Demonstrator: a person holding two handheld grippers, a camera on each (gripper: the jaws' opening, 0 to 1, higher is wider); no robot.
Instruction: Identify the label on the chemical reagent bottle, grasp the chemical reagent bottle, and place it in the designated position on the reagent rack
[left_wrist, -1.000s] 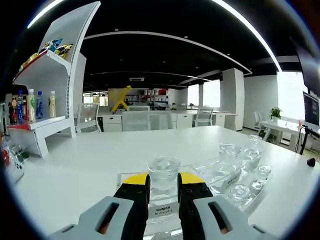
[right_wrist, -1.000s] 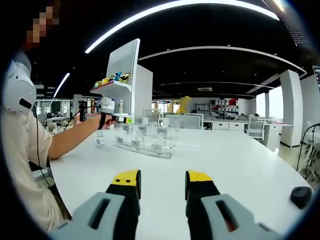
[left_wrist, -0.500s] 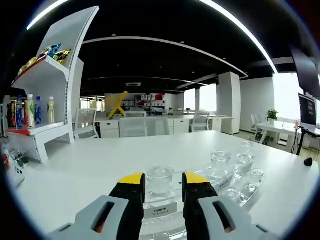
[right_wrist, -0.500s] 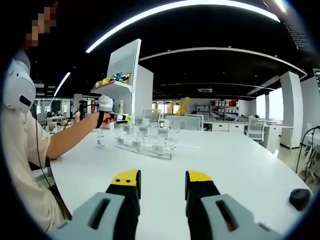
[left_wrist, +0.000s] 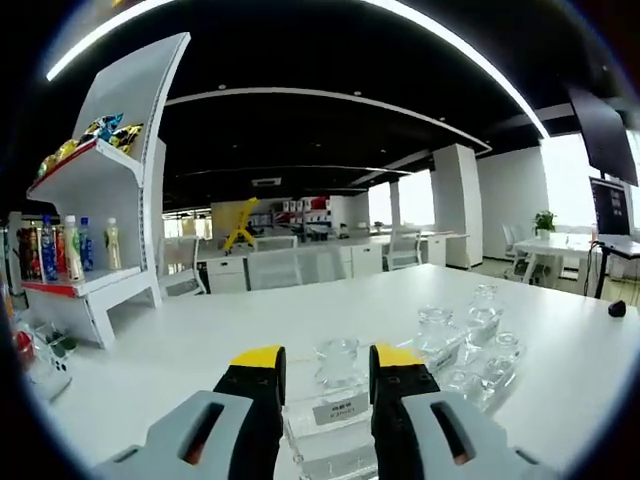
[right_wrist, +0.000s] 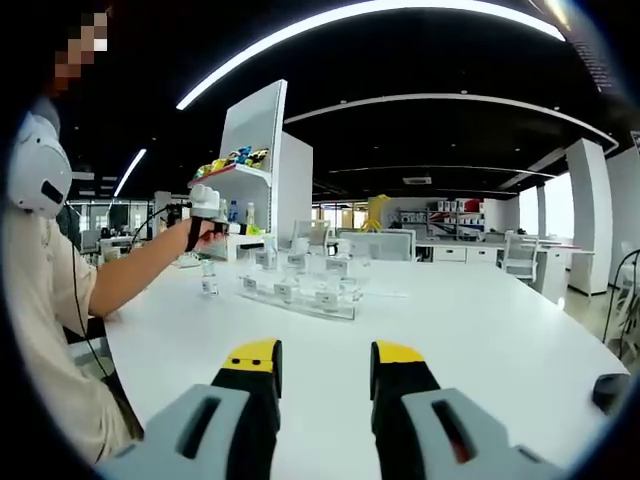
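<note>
Left gripper view: our left gripper (left_wrist: 322, 375) has its two yellow-tipped jaws standing apart, with nothing clamped between them. Seen through the gap, just beyond the tips, a clear glass bottle (left_wrist: 338, 362) stands on the clear plastic rack (left_wrist: 340, 440), with a white label (left_wrist: 342, 408) on the rack edge directly below it; the print is too small to read. To the right of the jaws, more glass bottles (left_wrist: 470, 330) stand in rows on the same rack. The rack rests on a white table (left_wrist: 200, 350). Far to the left of the jaws, a white shelf unit (left_wrist: 100, 220) carries drink bottles (left_wrist: 75, 245) on its lower level and snack packets (left_wrist: 100, 135) on the level above.

Right gripper view: our right gripper (right_wrist: 324, 362) also has its jaws apart and holds nothing; it hangs over bare tabletop (right_wrist: 480, 340). Well ahead of the tips and slightly to their left, the rack (right_wrist: 298, 292) with its bottles stands on the table. Left of the rack, the left gripper (right_wrist: 207, 205) is held in the person's hand above a single small bottle (right_wrist: 208, 282) that stands apart from the rack; we cannot tell its jaw position from here. The person's arm (right_wrist: 130, 275) reaches in from the left. At the far right of the table lies a small dark object (right_wrist: 610, 390).
</note>
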